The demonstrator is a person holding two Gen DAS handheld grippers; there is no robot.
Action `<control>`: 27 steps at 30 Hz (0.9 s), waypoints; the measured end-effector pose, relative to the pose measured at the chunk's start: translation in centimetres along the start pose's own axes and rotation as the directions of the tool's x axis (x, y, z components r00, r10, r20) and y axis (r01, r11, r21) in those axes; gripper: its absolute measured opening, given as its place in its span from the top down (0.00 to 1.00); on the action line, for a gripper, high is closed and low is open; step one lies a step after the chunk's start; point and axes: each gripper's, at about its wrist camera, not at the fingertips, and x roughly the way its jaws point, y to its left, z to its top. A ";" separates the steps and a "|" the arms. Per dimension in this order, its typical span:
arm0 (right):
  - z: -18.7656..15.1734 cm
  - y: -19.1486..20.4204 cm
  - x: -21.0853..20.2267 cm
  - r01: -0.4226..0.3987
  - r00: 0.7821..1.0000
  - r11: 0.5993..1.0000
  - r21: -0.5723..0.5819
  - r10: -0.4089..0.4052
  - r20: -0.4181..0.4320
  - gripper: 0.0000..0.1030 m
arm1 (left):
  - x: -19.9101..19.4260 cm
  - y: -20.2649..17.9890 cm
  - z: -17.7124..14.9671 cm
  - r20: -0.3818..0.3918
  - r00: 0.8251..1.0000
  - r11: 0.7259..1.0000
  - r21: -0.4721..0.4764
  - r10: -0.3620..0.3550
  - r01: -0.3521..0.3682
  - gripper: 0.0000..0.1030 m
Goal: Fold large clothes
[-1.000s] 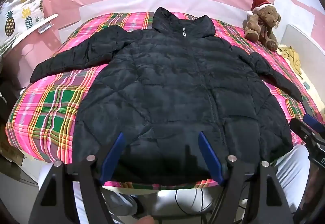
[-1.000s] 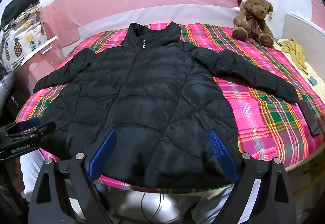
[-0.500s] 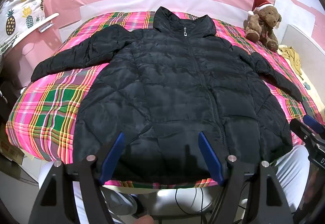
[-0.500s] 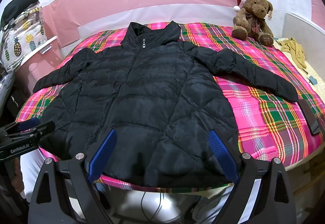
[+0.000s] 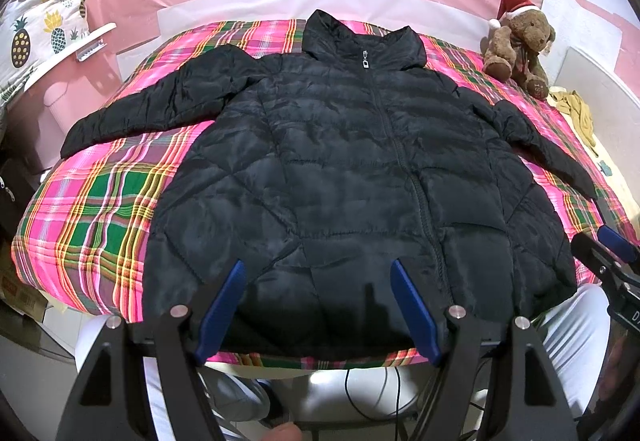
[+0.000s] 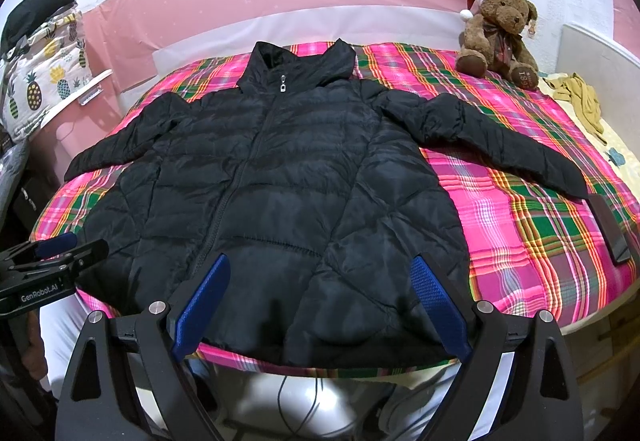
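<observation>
A black quilted puffer jacket point(image 5: 344, 169) point(image 6: 272, 181) lies flat and zipped on the pink plaid bedspread point(image 5: 96, 209) point(image 6: 520, 209), collar at the far side, both sleeves spread outward. My left gripper point(image 5: 316, 269) hovers open above the hem near the front edge, left of the zip. My right gripper point(image 6: 320, 263) hovers open above the hem's right half. Neither holds any cloth. Each gripper shows at the side of the other's view: the right gripper point(image 5: 612, 253) and the left gripper point(image 6: 52, 253).
A brown teddy bear point(image 5: 520, 45) point(image 6: 500, 33) in a Santa hat sits at the far right corner. A dark phone point(image 6: 610, 229) lies by the right sleeve cuff. A yellow cloth point(image 6: 580, 101) is beyond the bed's right side. Pineapple-print fabric point(image 5: 36, 25) hangs at left. The person's white trousers point(image 5: 352, 393) show below.
Both grippers have drifted very slightly; the jacket lies as before and both stay open.
</observation>
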 end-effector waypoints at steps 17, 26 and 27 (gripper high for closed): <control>0.1 0.0 0.1 0.001 1.000 1.000 0.000 -0.001 -0.003 0.11 | 0.3 0.2 -0.5 -0.007 1.000 1.000 -0.001 0.002 -0.002 0.25; 0.0 0.0 0.2 0.000 1.000 1.000 -0.001 0.000 -0.002 0.11 | 0.4 0.2 -0.5 -0.009 1.000 1.000 -0.003 0.003 -0.003 0.25; 0.1 0.0 0.2 -0.001 1.000 1.000 0.000 0.001 -0.004 0.11 | 0.4 0.2 -0.5 -0.010 1.000 1.000 -0.003 0.002 -0.002 0.25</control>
